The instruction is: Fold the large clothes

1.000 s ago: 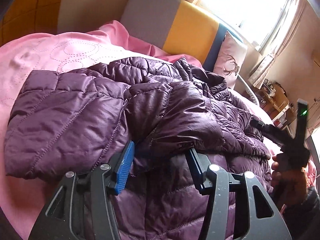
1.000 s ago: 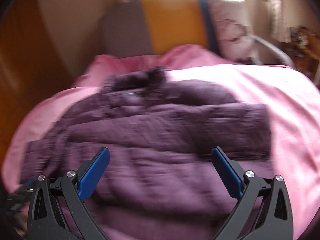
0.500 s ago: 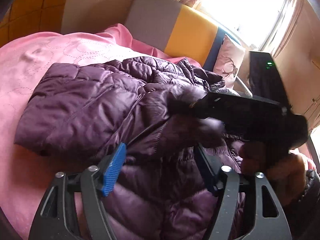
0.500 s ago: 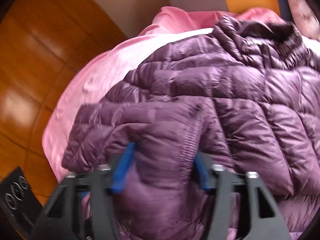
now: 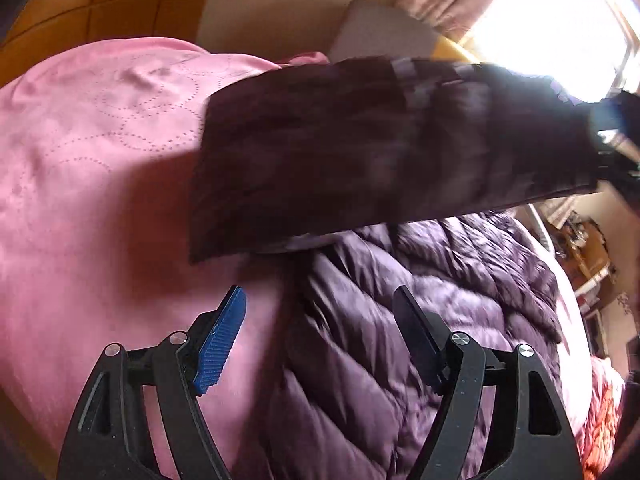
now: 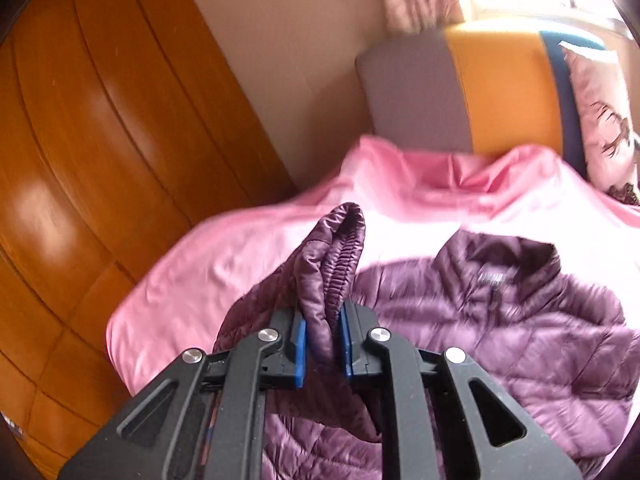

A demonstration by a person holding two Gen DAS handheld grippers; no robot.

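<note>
A purple quilted jacket point(image 6: 520, 340) lies spread on the pink bedspread point(image 5: 100, 160), collar toward the headboard. My right gripper point(image 6: 323, 332) has one sleeve point(image 6: 340, 248) pinched between its blue pads; its jaws are still closing and the cuff sticks up past them. In the left wrist view that lifted sleeve point(image 5: 380, 148) stretches, dark and blurred, across the upper picture. My left gripper point(image 5: 320, 300) is open and holds nothing. It hangs low over the jacket's point(image 5: 440, 300) left edge, one finger over the bedspread and the other over the jacket.
A grey, yellow and blue headboard point(image 6: 460, 92) with a pink pillow point(image 6: 600, 120) stands at the far end of the bed. Wooden wardrobe doors point(image 6: 100, 140) line the left side. A bright window point(image 5: 560, 20) and cluttered furniture point(image 5: 588, 248) are on the right.
My right gripper has gone from wide open to closed on the sleeve and lifted it off the jacket. The left gripper opened wider and slid toward the jacket's left edge.
</note>
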